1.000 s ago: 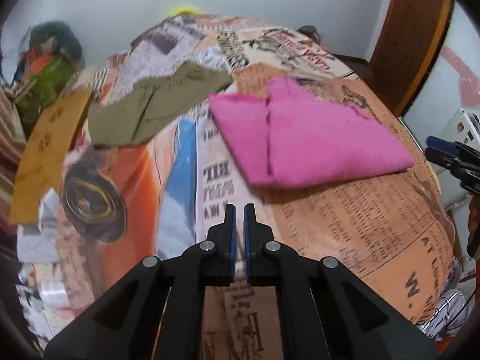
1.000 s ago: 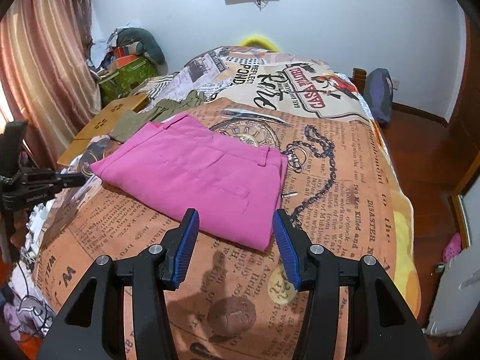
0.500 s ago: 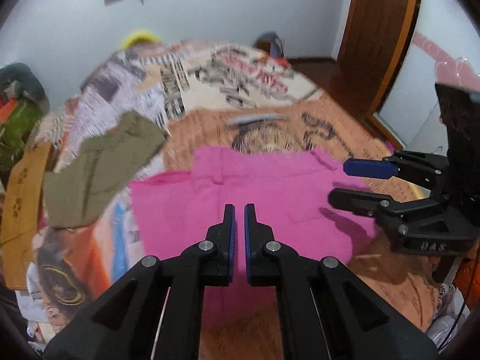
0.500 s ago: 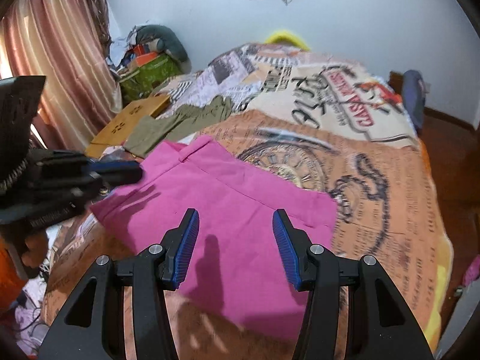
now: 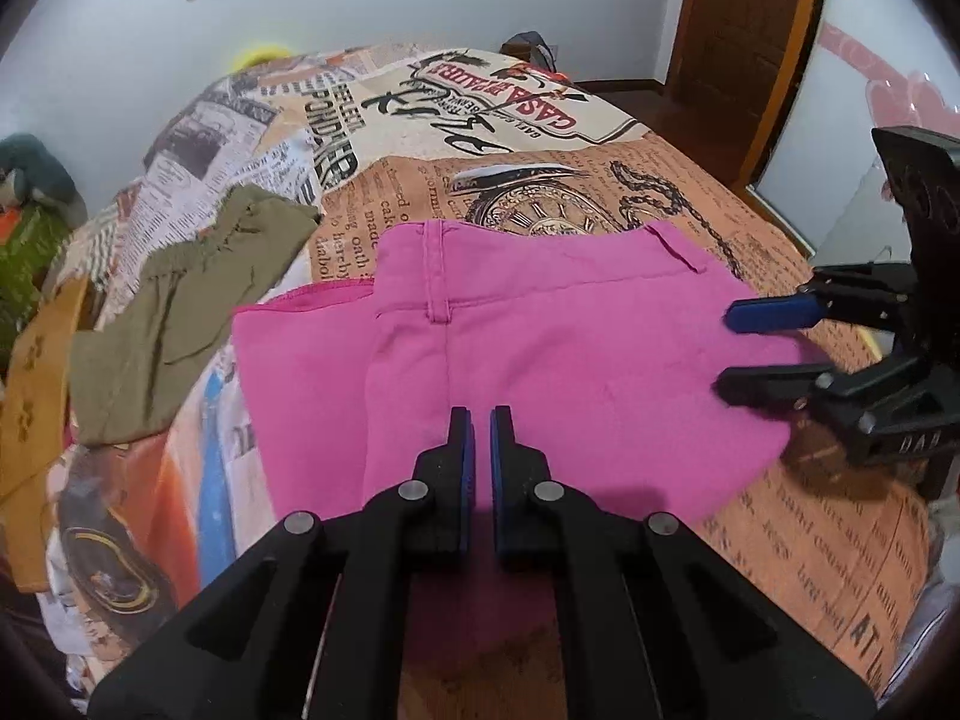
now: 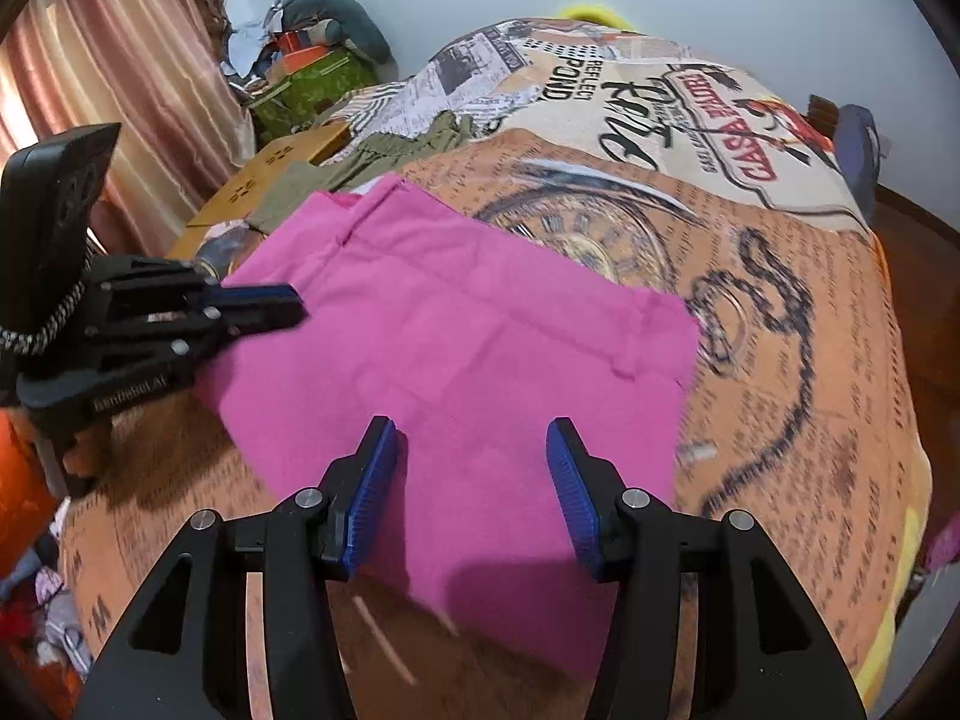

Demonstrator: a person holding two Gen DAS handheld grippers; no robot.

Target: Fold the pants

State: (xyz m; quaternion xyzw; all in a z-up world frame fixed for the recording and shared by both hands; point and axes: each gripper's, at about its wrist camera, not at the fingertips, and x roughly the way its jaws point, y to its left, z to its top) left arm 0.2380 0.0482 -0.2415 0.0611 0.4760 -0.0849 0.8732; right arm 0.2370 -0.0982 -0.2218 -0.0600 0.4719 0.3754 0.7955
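Left claw [image 5: 479, 420] nearly closed, holding nothing, above the near part of one pair of pink pants [image 5: 540, 360].
From the right view, the right claw [image 6: 471, 438] stands wide apart over the same pants [image 6: 456, 348], folded flat on the bedspread [image 6: 780, 300]; one green garment [image 6: 390, 150] lies beyond, left.

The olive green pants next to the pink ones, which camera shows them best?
The left wrist view: the olive green pants lie nearly whole there, left of the pink pants. The right wrist view shows only a small far strip, partly hidden behind the pink pants.
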